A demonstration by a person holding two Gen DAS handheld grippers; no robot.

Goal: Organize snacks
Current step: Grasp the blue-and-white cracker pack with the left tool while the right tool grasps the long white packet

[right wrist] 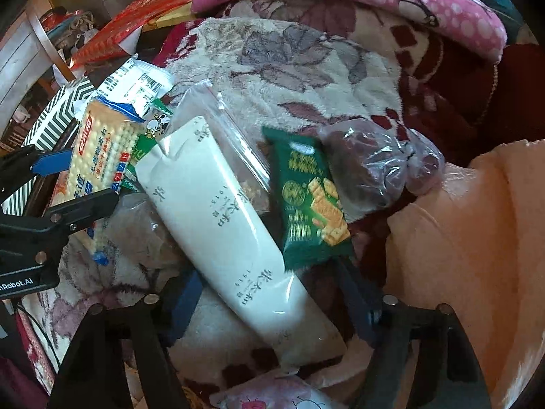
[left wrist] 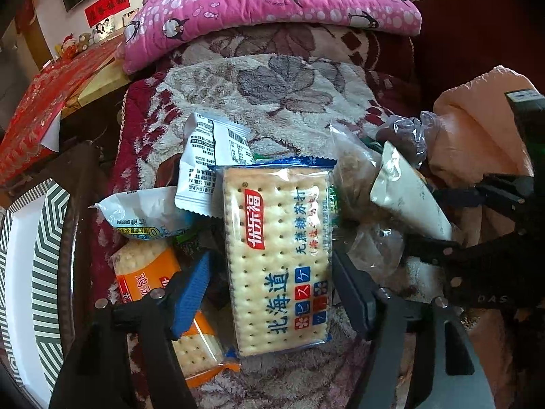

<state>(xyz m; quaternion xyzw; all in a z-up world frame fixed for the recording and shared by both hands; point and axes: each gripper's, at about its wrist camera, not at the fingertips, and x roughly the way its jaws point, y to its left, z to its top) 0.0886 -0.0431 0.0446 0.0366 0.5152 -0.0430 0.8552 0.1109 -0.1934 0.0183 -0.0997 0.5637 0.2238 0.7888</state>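
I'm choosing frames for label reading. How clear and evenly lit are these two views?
Left wrist: the cracker pack is sharp and evenly lit, though fisheye bends the edges. Right wrist: the white pouch carries a glare streak, the green packet is slightly smeared, and the corners are dark.

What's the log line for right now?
left gripper: open around cracker pack | right gripper: open around white pouch | stage: pre-grasp
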